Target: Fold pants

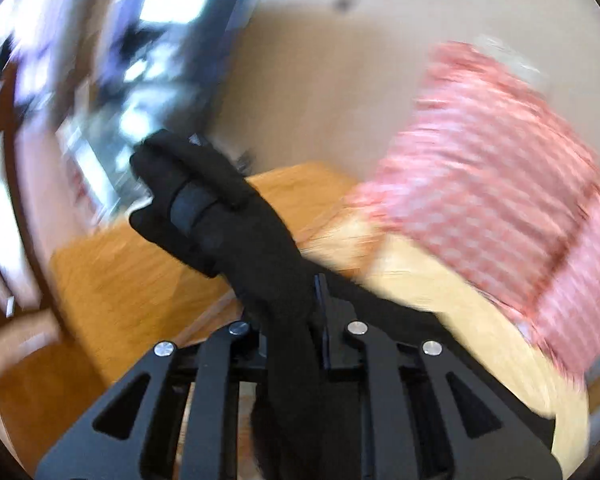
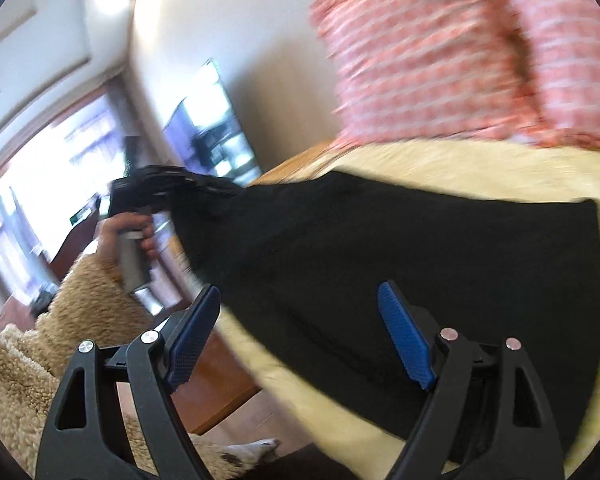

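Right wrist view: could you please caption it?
Open right tongs hover over black pants; left tongs grip one end.

The right gripper is holding its jaws wide apart, and nothing is sitting between them. The black pants are lying across the cream bed just ahead, filling most of the way. A pink checked pillow is blocking the far side. The left gripper is hanging onto the pants' left end, closing off that side.
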A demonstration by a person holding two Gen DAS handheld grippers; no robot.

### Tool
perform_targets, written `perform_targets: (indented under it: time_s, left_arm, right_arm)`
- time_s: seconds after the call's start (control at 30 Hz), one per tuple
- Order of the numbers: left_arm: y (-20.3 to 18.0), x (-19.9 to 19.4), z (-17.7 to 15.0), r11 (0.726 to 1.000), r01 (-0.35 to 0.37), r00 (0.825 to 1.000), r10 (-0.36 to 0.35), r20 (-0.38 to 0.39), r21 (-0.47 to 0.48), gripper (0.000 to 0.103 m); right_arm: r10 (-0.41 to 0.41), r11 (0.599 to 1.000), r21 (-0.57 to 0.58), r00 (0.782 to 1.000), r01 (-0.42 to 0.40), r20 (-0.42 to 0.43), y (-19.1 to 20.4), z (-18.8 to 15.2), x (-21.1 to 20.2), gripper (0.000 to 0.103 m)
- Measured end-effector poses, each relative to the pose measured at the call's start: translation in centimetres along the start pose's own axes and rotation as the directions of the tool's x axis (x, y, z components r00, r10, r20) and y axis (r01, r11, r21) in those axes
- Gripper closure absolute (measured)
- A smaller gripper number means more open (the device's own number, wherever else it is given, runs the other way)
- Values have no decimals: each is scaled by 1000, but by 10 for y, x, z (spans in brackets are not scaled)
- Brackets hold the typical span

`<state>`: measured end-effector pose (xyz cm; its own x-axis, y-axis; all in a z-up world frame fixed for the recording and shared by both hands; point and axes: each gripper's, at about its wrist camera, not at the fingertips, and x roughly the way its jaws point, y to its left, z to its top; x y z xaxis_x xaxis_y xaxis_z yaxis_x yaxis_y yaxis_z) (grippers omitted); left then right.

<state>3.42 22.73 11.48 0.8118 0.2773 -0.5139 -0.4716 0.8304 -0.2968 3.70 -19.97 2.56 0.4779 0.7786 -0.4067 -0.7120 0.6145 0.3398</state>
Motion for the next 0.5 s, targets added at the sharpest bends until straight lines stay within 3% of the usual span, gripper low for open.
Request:
perform_targets:
  time_s: [0.07,0.13,0.23,0.3,0.37,0.43,0.47,0.5]
  left_arm:
    - [-58,-20,-3,984,92,995,-97,26,150,89]
    - [-108,-37,-14,942,176,981,-192,27,285,88]
    - [-180,-66,-57,806,357,925,-376,-58,471,87]
    - [-217,-74,-102,684,469,874,-452,-180,559,85]
    - [-241,-74,-155,562,539,835,-454,-310,628,85]
    - [-251,-66,-195,479,593,803,-417,-426,648,87]
    - [-252,-54,-217,466,633,774,-370,-514,618,87]
    - [-250,-50,-223,472,635,772,-361,-524,611,87]
  right_arm:
    - [-68,997,51,996,65,52,-18,-1,-25,20]
    - [-155,983,116,983,144,100,-39,-3,-52,20]
    - [-277,944,221,951,244,134,-68,-11,-85,20]
    - [-341,912,291,929,290,143,-84,-19,-105,20]
    - [-379,889,331,915,317,141,-94,-26,-114,20]
    - [-413,863,373,901,341,131,-105,-33,-123,20]
    - [-420,854,389,899,344,126,-109,-35,-125,20]
    - [-425,845,407,897,346,119,-112,-37,-126,20]
